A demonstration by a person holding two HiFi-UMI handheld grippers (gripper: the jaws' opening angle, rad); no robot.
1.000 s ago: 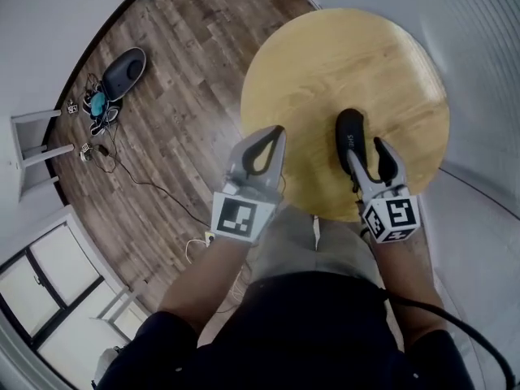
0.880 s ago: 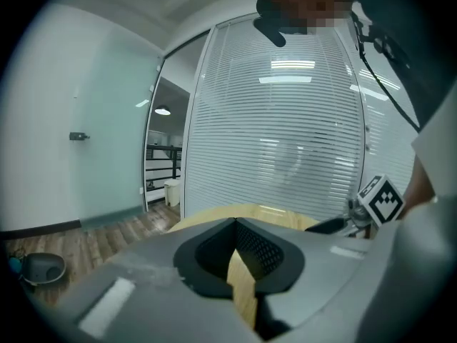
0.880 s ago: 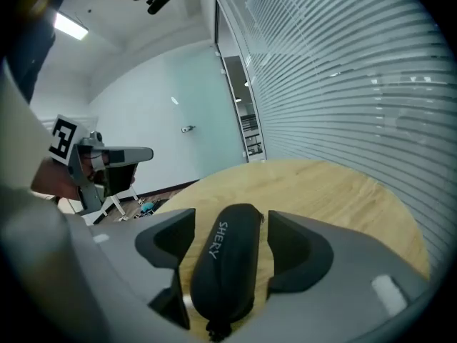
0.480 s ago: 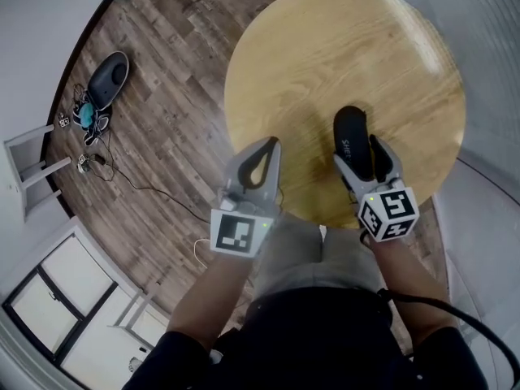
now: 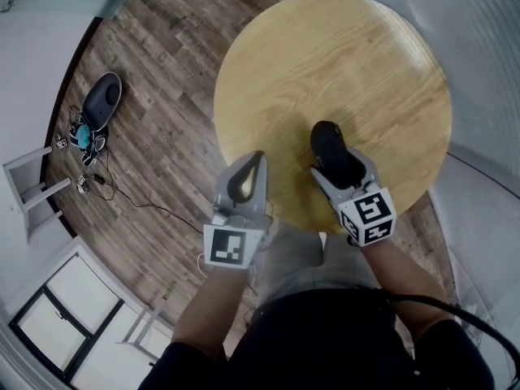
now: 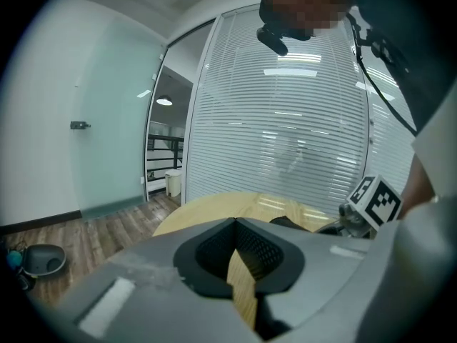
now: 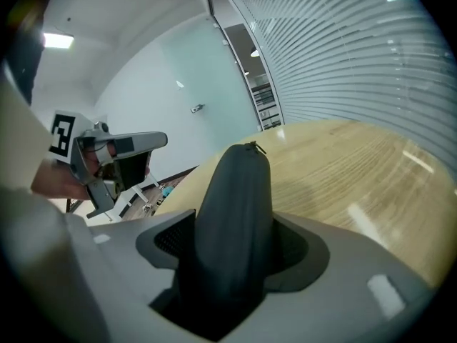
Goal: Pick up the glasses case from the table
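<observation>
Round pale wooden table fills the upper right, its black oblong glasses case lying between the closing jaws of the right hand-held gripper, while the left hand-held gripper sits pinched together and empty; the grasp seems underway, needing a firm clamp before lifting.

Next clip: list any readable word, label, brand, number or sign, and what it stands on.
No readable text in any view.
Glasses case: no print shows on its visible part.
Left marker cube, right marker cube: black-and-white square patterns only, no letters or digits.
</observation>
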